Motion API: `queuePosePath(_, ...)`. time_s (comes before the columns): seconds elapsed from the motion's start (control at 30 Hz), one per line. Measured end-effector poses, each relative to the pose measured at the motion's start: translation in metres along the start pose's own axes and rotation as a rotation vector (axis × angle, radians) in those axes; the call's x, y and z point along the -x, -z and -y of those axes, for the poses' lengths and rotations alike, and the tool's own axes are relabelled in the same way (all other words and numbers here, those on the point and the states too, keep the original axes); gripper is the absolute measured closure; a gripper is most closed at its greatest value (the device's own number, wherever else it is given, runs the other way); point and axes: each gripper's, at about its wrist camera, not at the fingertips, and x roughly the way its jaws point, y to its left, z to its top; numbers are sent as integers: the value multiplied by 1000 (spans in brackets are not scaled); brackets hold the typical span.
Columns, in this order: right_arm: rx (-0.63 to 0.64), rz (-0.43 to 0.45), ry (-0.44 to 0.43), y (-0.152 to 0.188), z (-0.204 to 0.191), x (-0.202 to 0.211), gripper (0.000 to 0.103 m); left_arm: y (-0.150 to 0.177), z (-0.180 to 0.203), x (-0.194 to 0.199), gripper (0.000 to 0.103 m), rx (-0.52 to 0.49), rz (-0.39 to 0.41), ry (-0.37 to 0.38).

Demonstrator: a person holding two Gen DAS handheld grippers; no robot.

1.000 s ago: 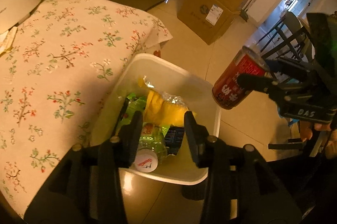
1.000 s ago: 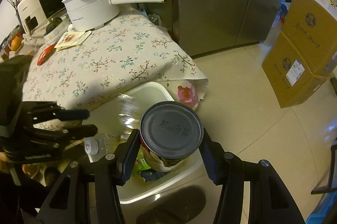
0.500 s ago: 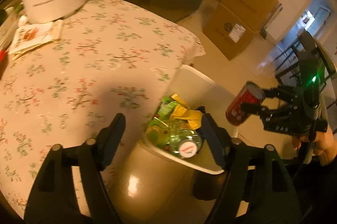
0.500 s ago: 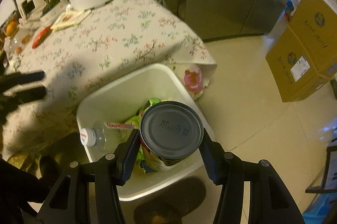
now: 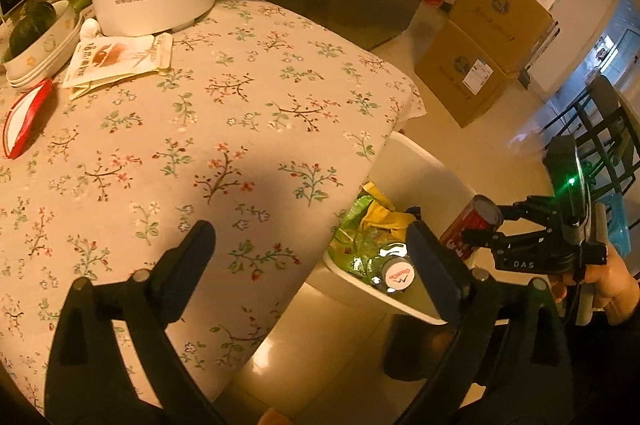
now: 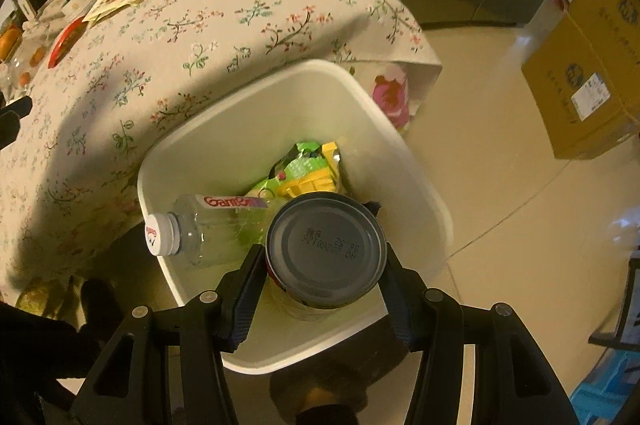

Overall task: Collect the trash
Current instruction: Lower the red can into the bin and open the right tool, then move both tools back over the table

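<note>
Two grippers up. Right gripper (image 6: 322,279) clamped on red can (image 6: 325,252), over white bin (image 6: 404,161) beside floral-cloth table (image 5: 224,129). Left gripper (image 5: 308,257) empty, jaws opening wide over table edge. Clear bottle (image 6: 200,233) and green-yellow wrappers (image 6: 308,169) lying inside bin.
</note>
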Motion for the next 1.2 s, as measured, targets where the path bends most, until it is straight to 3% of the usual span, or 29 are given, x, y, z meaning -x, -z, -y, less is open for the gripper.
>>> queuePosePath(0.17,-28,17,-11,-3,1,6,33,-2,-5,2,6,10,4,-4)
queuePosePath(0.67,-19,144,-7,-19,-9,49,31,-1,-25,17,5,47,32,-29)
queuePosePath(1.2,70,266,-19,-61,-84,70,20,20,-101,56,2,173,81,-117)
